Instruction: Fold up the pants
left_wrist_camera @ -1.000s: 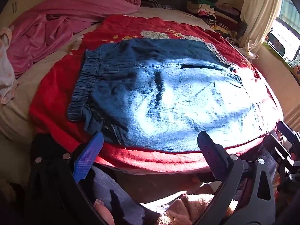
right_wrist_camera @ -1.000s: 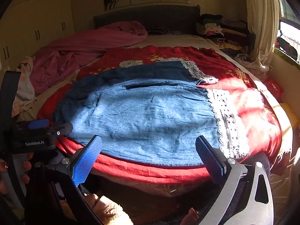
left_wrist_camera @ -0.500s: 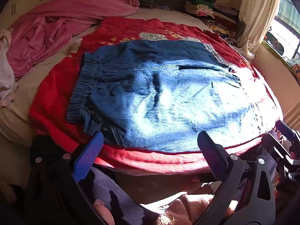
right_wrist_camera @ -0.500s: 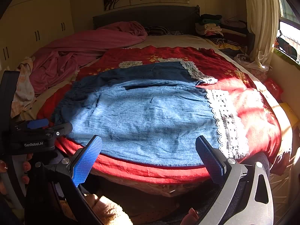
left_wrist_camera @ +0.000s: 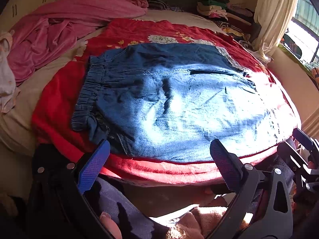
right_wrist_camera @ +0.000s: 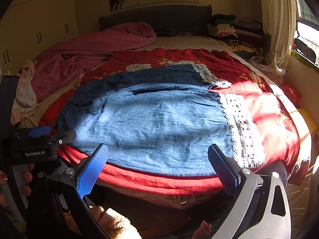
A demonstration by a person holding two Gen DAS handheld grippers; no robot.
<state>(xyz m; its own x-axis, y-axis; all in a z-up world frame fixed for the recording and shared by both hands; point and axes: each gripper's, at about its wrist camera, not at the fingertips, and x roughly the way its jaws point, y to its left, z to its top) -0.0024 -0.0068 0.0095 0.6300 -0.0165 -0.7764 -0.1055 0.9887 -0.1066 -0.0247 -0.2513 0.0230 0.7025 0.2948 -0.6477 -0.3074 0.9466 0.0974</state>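
Note:
Blue denim pants (left_wrist_camera: 175, 103) lie flat on a red floral blanket (left_wrist_camera: 57, 103) on the bed, elastic waistband (left_wrist_camera: 87, 91) to the left, white lace-trimmed leg hems (right_wrist_camera: 241, 127) to the right. One leg lies behind the other. My left gripper (left_wrist_camera: 159, 165) is open and empty, hovering just off the near bed edge by the waist end. My right gripper (right_wrist_camera: 158, 167) is open and empty, off the near edge by the leg end. The pants show in the right wrist view (right_wrist_camera: 155, 123) too. The left gripper's body (right_wrist_camera: 37, 141) shows at the left there.
A crumpled pink blanket (left_wrist_camera: 59, 25) lies at the bed's far left. Stacked folded clothes (right_wrist_camera: 229, 27) sit at the headboard's right. A curtain (right_wrist_camera: 277, 20) and window are on the right. Wardrobe doors (right_wrist_camera: 39, 29) stand at the left. The person's legs are below the grippers.
The left wrist view has crept slightly toward the bed, so the pants sit a little lower and larger. The right view is almost unchanged. Both grippers stay open.

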